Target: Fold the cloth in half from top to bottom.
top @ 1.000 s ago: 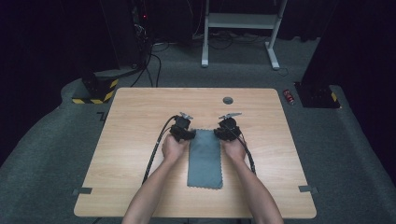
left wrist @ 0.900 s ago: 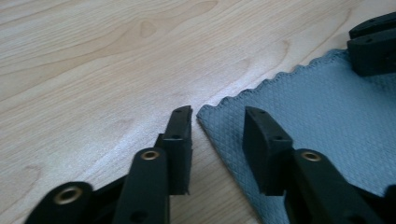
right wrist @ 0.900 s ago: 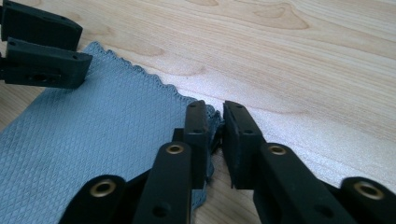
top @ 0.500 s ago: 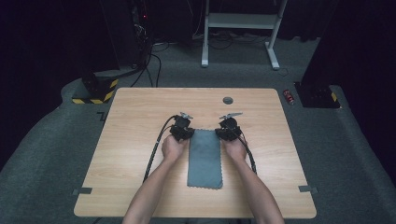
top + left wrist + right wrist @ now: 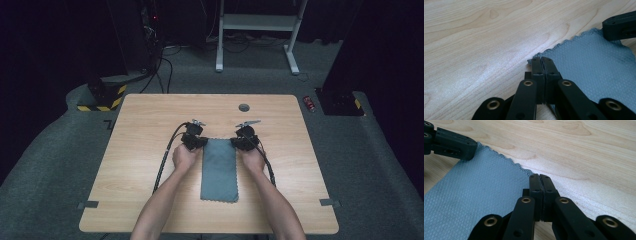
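Your forearms are bare, with no sleeve on either. Each hand carries a black gripper: the left gripper [image 5: 199,141] and the right gripper [image 5: 241,142] look alike, compact blocks of matte black plastic. A small grey three-cornered plate sits on top of each. A thick black cable trails from each gripper along your arm toward the near table edge. Up close, your left gripper [image 5: 542,60] has two slim, flat-sided black jaws with tiny screws near the tips, carried on angled black link bars with brass-coloured rivet rings. Your right gripper [image 5: 539,177] has the same bars, rings and screws.
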`<state>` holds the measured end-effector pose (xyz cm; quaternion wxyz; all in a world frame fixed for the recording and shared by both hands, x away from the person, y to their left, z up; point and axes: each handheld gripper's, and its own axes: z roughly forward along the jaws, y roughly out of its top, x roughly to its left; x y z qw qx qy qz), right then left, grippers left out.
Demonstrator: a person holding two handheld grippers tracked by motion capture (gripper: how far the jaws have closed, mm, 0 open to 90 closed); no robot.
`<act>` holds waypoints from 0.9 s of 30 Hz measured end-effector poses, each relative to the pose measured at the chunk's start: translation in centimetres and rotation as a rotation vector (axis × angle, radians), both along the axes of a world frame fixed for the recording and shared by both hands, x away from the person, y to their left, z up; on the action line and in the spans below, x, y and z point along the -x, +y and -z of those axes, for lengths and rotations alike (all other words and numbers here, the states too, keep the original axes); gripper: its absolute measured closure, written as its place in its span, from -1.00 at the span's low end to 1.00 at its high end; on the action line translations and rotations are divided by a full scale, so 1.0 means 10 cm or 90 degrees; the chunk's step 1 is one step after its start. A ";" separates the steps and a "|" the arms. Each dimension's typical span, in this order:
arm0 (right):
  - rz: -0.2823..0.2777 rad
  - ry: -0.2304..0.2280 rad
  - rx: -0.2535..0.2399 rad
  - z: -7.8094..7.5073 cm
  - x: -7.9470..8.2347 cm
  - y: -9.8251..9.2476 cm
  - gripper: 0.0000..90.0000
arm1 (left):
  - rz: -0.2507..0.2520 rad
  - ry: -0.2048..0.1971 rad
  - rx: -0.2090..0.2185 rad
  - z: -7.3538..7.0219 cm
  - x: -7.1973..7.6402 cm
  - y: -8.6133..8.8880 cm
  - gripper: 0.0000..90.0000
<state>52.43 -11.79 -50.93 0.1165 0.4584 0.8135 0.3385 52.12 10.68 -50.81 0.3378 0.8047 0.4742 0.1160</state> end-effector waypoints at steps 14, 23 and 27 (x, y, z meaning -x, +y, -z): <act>-0.014 -0.027 -0.020 -0.15 0.05 -0.05 0.99 | 0.021 -0.017 0.027 -0.16 0.03 0.07 0.98; -0.028 -0.040 -0.009 -0.35 0.02 -0.03 0.99 | 0.016 -0.029 0.051 -0.27 0.00 0.14 0.98; -0.031 -0.052 -0.003 -0.45 -0.02 0.01 1.00 | 0.013 -0.035 0.049 -0.36 -0.05 0.16 0.98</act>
